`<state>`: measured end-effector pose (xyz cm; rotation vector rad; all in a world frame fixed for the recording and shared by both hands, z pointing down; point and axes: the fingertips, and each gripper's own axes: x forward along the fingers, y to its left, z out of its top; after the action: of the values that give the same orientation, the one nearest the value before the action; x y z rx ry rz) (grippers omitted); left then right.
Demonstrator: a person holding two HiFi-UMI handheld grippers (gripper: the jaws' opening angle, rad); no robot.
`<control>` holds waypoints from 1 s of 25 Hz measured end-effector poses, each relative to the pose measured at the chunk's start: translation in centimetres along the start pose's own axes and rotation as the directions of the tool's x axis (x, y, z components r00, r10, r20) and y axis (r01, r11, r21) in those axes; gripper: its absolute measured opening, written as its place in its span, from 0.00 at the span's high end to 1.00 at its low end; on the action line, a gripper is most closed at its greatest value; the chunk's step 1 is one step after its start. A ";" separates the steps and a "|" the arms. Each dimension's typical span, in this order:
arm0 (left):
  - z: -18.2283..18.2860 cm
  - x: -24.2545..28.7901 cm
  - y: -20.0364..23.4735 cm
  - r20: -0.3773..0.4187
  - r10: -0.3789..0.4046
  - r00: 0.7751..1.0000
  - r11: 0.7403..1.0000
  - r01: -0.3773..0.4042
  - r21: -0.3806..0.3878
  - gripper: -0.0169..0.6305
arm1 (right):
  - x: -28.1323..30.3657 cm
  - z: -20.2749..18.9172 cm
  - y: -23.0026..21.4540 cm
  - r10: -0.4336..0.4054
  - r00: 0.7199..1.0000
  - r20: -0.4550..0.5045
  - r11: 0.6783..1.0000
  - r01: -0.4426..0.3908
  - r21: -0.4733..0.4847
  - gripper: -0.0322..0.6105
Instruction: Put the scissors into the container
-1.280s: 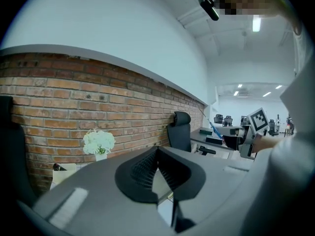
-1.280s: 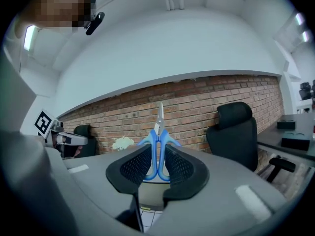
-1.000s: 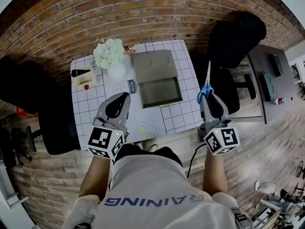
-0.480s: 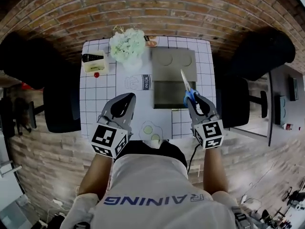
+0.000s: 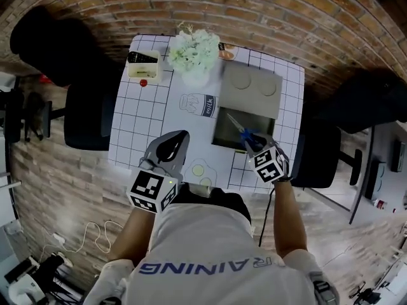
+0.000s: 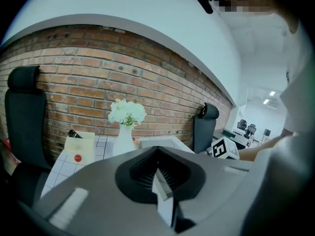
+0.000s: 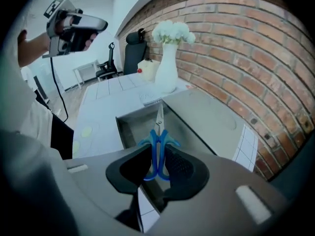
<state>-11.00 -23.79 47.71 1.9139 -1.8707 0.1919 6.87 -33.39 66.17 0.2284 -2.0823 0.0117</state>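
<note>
Container [image 5: 226, 132]: open, on the table [image 5: 143, 119] at our right; near rim free, lid [image 5: 251, 86] lying flat behind it.
Right gripper [image 5: 254, 144]: tilted down, clamped on the blue handles of our scissors [image 5: 242, 129]; blades point into the opening.
Left gripper [image 5: 179, 137]: closed, empty, over the table's near edge.
Vase [image 5: 196, 75]: beyond the far-left corner, apart.

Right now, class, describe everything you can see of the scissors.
The scissors are small, with blue plastic-looking loop handles and short silvery metal blades closed to a single point. The right gripper holds them by the handles, its jaws pressed on either side. The blades point away from it and downward, over the opening of the grey container. Whether the tip touches the container cannot be told.
</note>
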 end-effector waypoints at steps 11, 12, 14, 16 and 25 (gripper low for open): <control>-1.0 -0.8 2.2 0.000 0.037 0.999 0.998 -0.037 -0.048 0.98 | 5.1 -2.1 -0.2 0.012 0.979 -0.205 0.999 -0.020 -0.038 0.78; -1.0 -0.8 2.4 0.001 0.038 0.999 0.998 -0.038 -0.051 0.98 | 5.0 -2.0 -0.3 0.011 0.980 -0.201 0.999 -0.018 -0.031 0.78; -0.9 -0.6 2.6 0.007 0.036 0.999 0.998 -0.036 -0.054 0.98 | 4.7 -1.7 -0.6 0.009 0.984 -0.180 1.000 -0.009 0.001 0.75; -0.4 -0.3 2.6 0.015 0.033 0.999 0.998 -0.032 -0.051 0.98 | 3.6 -1.0 -1.2 -0.002 0.991 -0.137 0.999 0.009 0.051 0.75; 4.0 1.3 0.5 0.086 -0.046 0.995 0.999 0.045 0.020 0.98 | -12.2 7.9 -7.4 -0.329 0.861 0.388 0.883 0.135 0.449 0.93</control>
<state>-12.22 -26.60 44.82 2.0047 -1.8845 0.1135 7.16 -39.52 51.06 0.8165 -2.4901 0.2726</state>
